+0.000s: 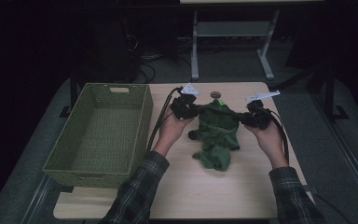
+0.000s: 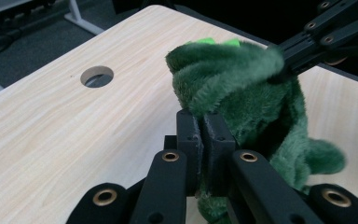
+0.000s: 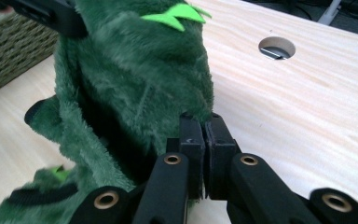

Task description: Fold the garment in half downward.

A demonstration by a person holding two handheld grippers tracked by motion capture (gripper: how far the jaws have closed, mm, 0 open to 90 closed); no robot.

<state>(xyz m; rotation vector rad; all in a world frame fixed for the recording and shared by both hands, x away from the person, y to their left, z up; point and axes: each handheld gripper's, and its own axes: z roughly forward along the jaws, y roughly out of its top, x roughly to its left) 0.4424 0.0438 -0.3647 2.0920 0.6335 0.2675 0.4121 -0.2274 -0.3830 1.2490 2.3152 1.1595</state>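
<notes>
my left gripper (image 2: 204, 122) and right gripper (image 3: 204, 125) each pinch an edge of the fuzzy green costume (image 1: 218, 128). if the thin fur slips out, it could drop beside the basket (image 1: 103, 133).

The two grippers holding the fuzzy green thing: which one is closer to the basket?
The left gripper. It pinches the green plush garment on the side next to the woven basket; the right gripper grips the far side.
</notes>
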